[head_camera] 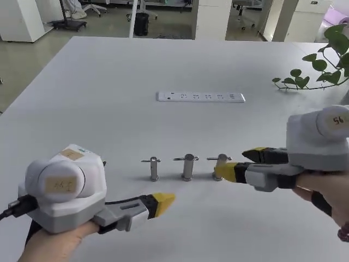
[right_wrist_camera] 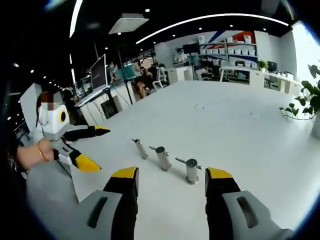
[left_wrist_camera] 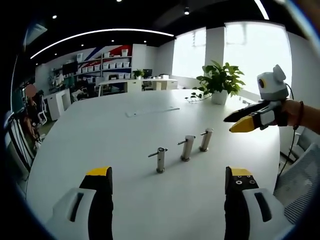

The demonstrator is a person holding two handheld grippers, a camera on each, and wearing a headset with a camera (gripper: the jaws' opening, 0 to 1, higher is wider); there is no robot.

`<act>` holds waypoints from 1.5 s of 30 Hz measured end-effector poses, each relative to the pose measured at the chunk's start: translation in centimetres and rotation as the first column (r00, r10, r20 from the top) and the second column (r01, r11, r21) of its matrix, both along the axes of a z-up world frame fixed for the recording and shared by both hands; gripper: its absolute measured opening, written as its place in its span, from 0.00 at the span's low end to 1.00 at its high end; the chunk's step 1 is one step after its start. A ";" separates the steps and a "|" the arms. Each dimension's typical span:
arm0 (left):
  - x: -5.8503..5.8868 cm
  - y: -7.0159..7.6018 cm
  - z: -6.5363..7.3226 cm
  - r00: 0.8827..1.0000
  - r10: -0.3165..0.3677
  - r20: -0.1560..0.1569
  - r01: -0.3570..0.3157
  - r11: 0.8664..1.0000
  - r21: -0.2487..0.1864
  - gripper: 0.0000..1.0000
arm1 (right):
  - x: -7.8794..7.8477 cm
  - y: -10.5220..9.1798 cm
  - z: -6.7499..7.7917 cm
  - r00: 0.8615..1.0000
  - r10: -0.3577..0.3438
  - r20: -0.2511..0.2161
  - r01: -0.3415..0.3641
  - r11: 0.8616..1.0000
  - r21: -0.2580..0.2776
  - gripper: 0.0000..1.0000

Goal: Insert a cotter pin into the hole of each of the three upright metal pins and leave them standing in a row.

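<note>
The three metal pins stood upright in a row on the bench (head_camera: 109,98), ahead of both pairs of tongs: the left pin (head_camera: 154,170), the middle pin (head_camera: 188,168) and the right pin (head_camera: 221,165). Each appeared to carry a thin cotter pin (head_camera: 148,160) crosswise through its head. The right tongs (head_camera: 240,162) were spread apart and held nothing. One yellow tip sat just beside the right pin, and whether it touched could not be told. The left tongs (left_wrist_camera: 168,173) were also wide apart and empty, short of the row, with the left pin nearest them.

The posts looked like solid steel: stiff, smooth and fairly heavy for their size, yet narrow at the foot, so a sideways nudge would probably topple one. The best hold would likely be low on the shank, square across it. The cotter pins looked light, springy and slippery, best pinched by the looped end rather than the legs
</note>
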State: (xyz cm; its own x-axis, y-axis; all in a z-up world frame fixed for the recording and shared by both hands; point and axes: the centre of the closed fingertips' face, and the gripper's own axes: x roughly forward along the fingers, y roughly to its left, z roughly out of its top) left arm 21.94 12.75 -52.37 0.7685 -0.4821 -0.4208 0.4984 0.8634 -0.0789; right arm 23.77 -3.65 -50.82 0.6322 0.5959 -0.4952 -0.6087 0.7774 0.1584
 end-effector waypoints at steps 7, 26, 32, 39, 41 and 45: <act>-0.8 0.0 -0.2 1.000 0.011 0.005 -0.011 1.000 0.014 0.91 | -0.7 0.1 -0.6 0.997 -0.048 0.054 0.048 0.999 0.007 0.57; 0.0 0.3 0.1 0.997 0.044 0.067 -0.046 0.999 0.027 0.99 | 0.1 0.3 -2.7 0.992 -0.068 0.103 0.076 0.994 -0.075 0.77; 0.0 0.5 0.1 0.997 0.057 0.057 -0.058 0.998 0.013 0.99 | 0.1 0.2 -3.0 0.991 -0.073 0.112 0.085 0.991 -0.105 0.80; 0.1 0.9 0.1 0.996 0.069 0.061 -0.071 0.997 0.023 0.99 | 0.0 0.5 -3.2 0.991 -0.060 0.116 0.075 0.988 -0.136 0.78; 0.2 1.0 0.2 0.995 0.075 0.063 -0.076 0.997 0.015 0.99 | 0.0 0.4 -3.2 0.992 -0.069 0.108 0.082 0.989 -0.125 0.78; 0.6 1.4 0.9 0.990 0.101 0.102 -0.099 0.995 -0.022 0.99 | 0.0 0.0 -3.5 0.991 -0.100 0.087 0.109 0.989 -0.098 0.77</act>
